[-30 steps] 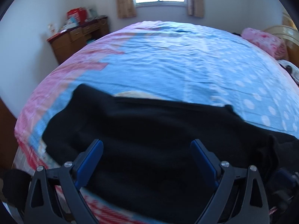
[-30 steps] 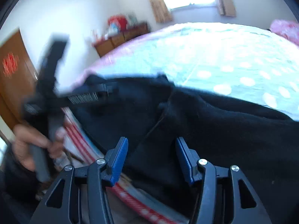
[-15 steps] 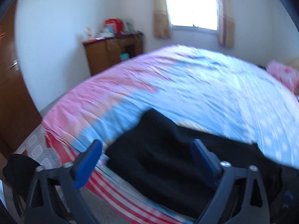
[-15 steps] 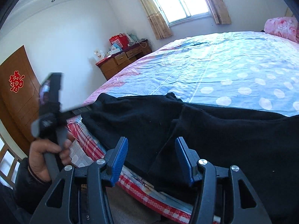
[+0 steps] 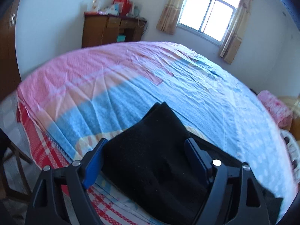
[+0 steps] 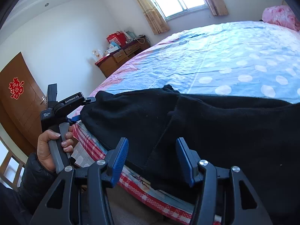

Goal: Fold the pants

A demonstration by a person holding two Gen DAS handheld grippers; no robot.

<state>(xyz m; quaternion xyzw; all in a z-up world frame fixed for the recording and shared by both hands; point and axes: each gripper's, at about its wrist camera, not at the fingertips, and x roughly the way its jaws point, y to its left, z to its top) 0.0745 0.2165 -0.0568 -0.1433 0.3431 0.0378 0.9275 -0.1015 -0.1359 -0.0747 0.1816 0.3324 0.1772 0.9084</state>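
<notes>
Along the near edge of the bed [image 6: 234, 60], the black pants [image 6: 196, 123] lie spread lengthwise, one end hanging slightly over the red checked side of the mattress. The left gripper [image 5: 144, 155] has relocated to the pants' left end: a second ago its camera showed the broad middle of the garment, whereas now it shows a narrow end section lying between its spread fingers, with open pink and blue bedspread beyond. Both blue pads stand apart on either side of the cloth; no pinch is made (whether the pads touch the fabric cannot be told). In the right wrist view, the left gripper [image 6: 82, 104] is seen at that same end, its handle held in the person's left hand [image 6: 50, 146]; in the earlier frames it was raised and motion-blurred, well short of the cloth edge. The right gripper [image 6: 151, 155] is likewise spread, hovering over the pants near the middle seam at the bed's near edge, and its opening looks unchanged from the earlier frames. Judgement: the left side is now positioned for a grasp of the end, which would permit folding that end toward the other; folding itself appears not yet begun.
</notes>
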